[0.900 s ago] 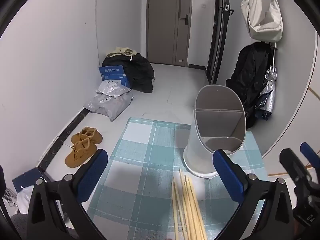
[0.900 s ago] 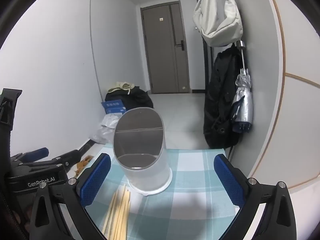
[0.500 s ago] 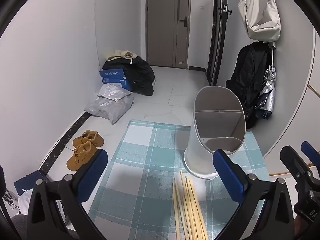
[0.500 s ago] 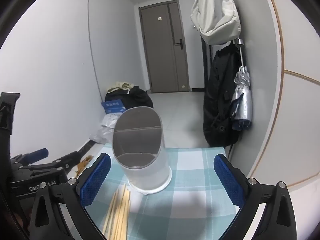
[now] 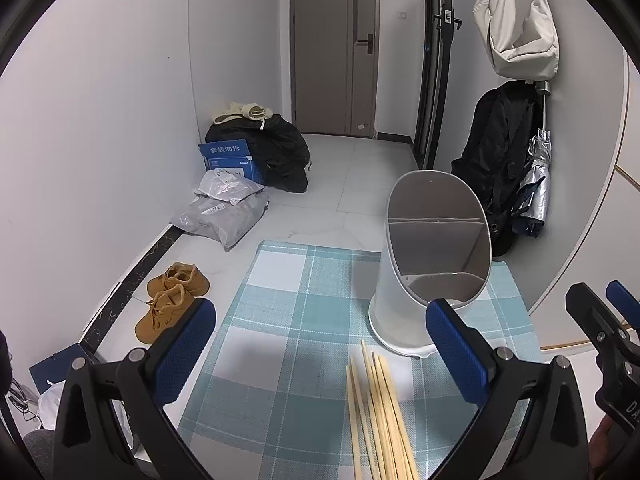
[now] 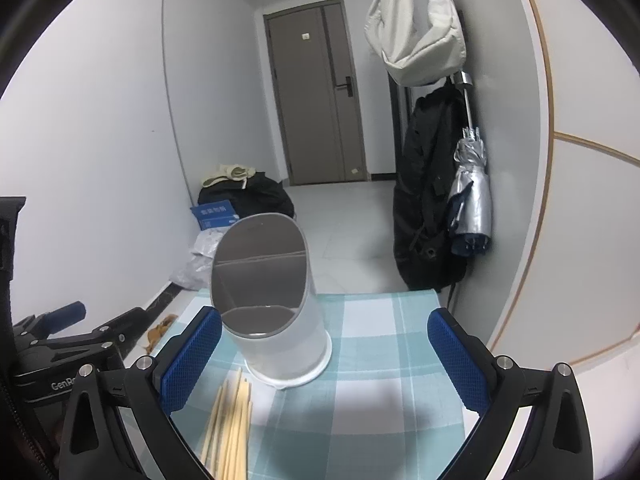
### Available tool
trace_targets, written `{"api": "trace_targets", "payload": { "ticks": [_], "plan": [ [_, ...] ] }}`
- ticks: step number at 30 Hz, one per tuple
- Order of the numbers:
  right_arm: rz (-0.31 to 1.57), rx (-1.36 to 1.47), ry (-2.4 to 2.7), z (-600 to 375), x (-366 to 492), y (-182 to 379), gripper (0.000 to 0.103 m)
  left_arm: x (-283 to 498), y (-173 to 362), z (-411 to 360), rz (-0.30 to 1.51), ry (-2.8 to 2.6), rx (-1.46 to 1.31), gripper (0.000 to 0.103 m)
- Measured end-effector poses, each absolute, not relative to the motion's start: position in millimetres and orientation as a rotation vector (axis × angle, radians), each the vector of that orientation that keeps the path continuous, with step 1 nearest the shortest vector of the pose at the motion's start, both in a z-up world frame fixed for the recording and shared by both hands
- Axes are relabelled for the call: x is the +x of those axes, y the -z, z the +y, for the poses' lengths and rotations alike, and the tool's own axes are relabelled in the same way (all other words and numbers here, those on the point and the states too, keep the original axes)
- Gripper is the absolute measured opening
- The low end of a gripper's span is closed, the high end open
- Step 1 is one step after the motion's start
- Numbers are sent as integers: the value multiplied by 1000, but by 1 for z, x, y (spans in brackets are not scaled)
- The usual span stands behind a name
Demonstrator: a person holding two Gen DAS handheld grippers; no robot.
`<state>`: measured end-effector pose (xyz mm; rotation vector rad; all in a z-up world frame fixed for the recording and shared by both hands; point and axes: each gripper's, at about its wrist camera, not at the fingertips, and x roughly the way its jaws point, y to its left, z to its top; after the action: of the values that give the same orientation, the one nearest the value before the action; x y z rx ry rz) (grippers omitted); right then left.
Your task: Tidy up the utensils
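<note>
Chopsticks [image 5: 380,416] lie bundled on the teal plaid mat [image 5: 288,312], tips just short of the white utensil holder [image 5: 432,264], which stands upright w/ a divider splitting it into 2 compartments. Left gripper [image 5: 320,352] hangs above the mat, spread wide, holding nothing. Right gripper [image 6: 324,356] is likewise wide & empty, holder between its blue pads [image 6: 456,360].
</note>
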<state>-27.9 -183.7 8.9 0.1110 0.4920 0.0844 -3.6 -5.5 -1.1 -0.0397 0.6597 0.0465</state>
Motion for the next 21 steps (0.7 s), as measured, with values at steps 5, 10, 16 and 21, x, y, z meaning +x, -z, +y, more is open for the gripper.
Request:
{"api": "trace_targets", "payload": {
  "ticks": [5,10,16,21],
  "plan": [
    [489,113,-82,-187,-29,-10,103,-2,2,-6,675,-31,-43,102],
    [493,123,-74,-188,-28,-10,103,-4,2,-6,674,-29,-48,102],
    [508,134,-79,-188,-27,-6,103,-6,-2,-7,660,-37,-41,102],
    [506,131,-73,-186,-26,-7,103,-6,-2,-7,672,-34,-51,102]
  ]
}}
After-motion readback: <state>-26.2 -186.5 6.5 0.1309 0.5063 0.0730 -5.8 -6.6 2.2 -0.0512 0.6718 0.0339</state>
